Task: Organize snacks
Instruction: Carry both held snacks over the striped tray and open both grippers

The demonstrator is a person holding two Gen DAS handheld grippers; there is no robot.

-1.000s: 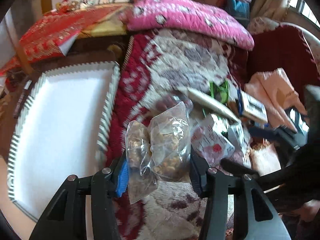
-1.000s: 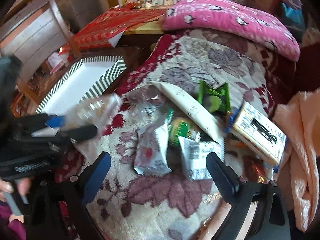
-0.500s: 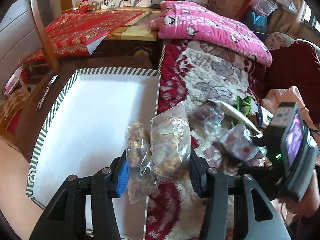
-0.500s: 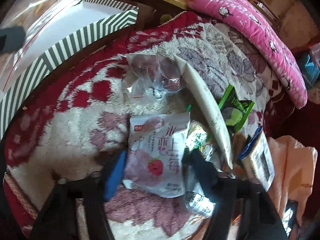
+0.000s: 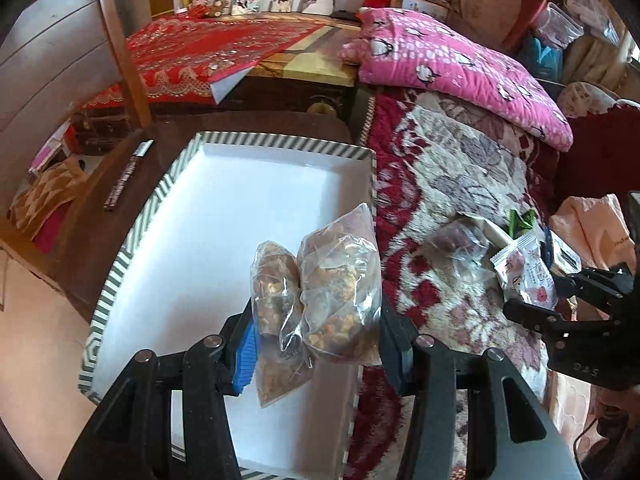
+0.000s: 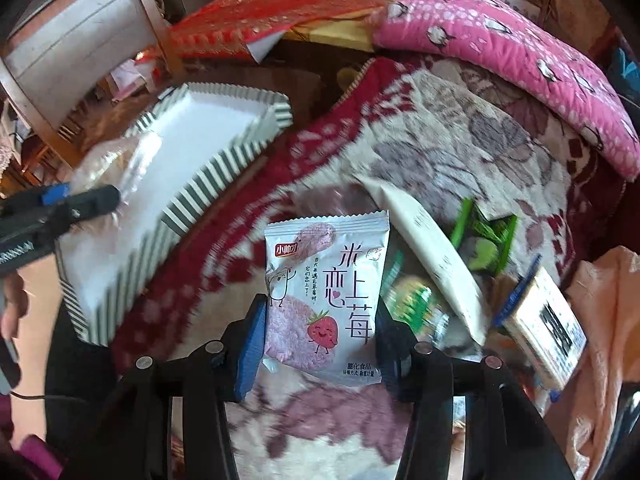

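My left gripper (image 5: 316, 344) is shut on a clear bag of brown snacks (image 5: 320, 288) and holds it above the near right part of the white tray with a striped rim (image 5: 168, 184). My right gripper (image 6: 320, 344) is shut on a white strawberry snack packet (image 6: 326, 280), lifted above the patterned blanket (image 6: 440, 140). The same packet (image 5: 524, 276) and the right gripper (image 5: 560, 312) show at the right of the left wrist view. The tray (image 6: 208, 168) and the left gripper (image 6: 76, 204) show at the left of the right wrist view.
More snacks lie on the blanket: a long cream packet (image 6: 424, 240), a green packet (image 6: 484, 240), a boxed item (image 6: 544, 332), a clear bag of dark snacks (image 5: 456, 240). A pink quilt (image 5: 460, 68) lies behind. The tray rests on a dark wooden table (image 5: 104, 240).
My left gripper has carried the clear bag leftward from over the blanket to over the tray. My right gripper has closed on the strawberry packet and lifted it off the blanket.
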